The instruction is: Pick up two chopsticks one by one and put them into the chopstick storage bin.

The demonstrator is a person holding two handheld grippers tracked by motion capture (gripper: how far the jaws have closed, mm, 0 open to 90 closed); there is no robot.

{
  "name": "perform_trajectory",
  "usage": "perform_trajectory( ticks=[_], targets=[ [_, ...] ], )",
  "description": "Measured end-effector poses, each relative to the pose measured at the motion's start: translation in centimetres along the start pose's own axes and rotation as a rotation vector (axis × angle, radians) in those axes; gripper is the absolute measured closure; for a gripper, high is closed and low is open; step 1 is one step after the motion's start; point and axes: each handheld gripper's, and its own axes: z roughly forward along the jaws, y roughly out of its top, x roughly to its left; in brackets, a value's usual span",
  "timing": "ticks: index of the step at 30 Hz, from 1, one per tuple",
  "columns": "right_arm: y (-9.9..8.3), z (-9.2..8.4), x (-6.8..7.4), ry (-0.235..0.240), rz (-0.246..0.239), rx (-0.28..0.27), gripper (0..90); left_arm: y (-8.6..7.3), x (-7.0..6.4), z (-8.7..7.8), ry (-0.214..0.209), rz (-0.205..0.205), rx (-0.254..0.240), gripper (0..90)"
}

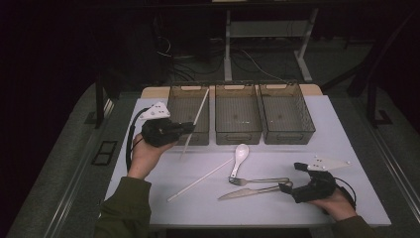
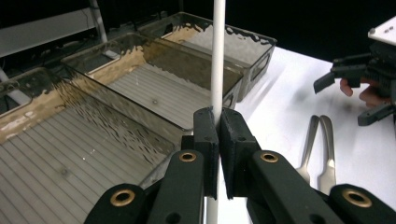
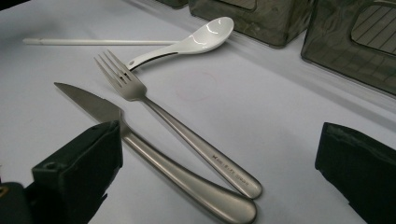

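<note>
A dark room surrounds a white table that fills the lower middle of the high view, with desk legs and cables dim in the upper part of the frame. At centre left of that view the left gripper has its jaws pressed together on a white chopstick, pinching it partway along its length; in the left gripper view the stick rises straight up the middle of the frame from between the two black pads. The held stick slants over the front wall of the left bin, its upper end near that bin's back right corner. Right of it stand the middle bin and the right bin, side by side. Below them, at lower centre, lie a second chopstick, a white spoon, a fork and a knife, the fork and knife handles touching. At lower right the right gripper rests with its jaws spread wide, just beyond the handle ends; in the right gripper view the fork and knife lie between the two jaws, apart from both.
</note>
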Motion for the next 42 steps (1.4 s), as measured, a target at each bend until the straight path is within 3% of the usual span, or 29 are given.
perform_trajectory(
  ticks=[12,19,25,31,34,42],
  targets=[
    [0.0,0.0,0.0,0.001,-0.003,-0.002,0.8,2.6,2.3,0.2,0.025,0.005,-0.022,84.8],
    [0.0,0.0,0.0,0.002,-0.001,-0.002,0.7,4.0,4.6,0.3,0.066,-0.003,-0.048,84.8],
    [0.0,-0.1,0.0,0.002,-0.001,-0.003,0.8,4.2,6.9,1.0,0.118,-0.026,-0.043,84.8],
    [0.0,-0.1,-0.1,0.002,-0.001,-0.004,0.8,3.4,8.8,2.5,0.165,-0.054,0.022,84.7],
    [0.0,-0.1,-0.1,0.003,-0.003,-0.005,0.8,2.7,9.8,3.2,0.187,-0.065,0.079,84.8],
    [0.0,-0.1,0.0,0.006,-0.001,-0.006,0.7,1.5,10.9,4.6,0.221,-0.116,0.173,84.8]
  ],
)
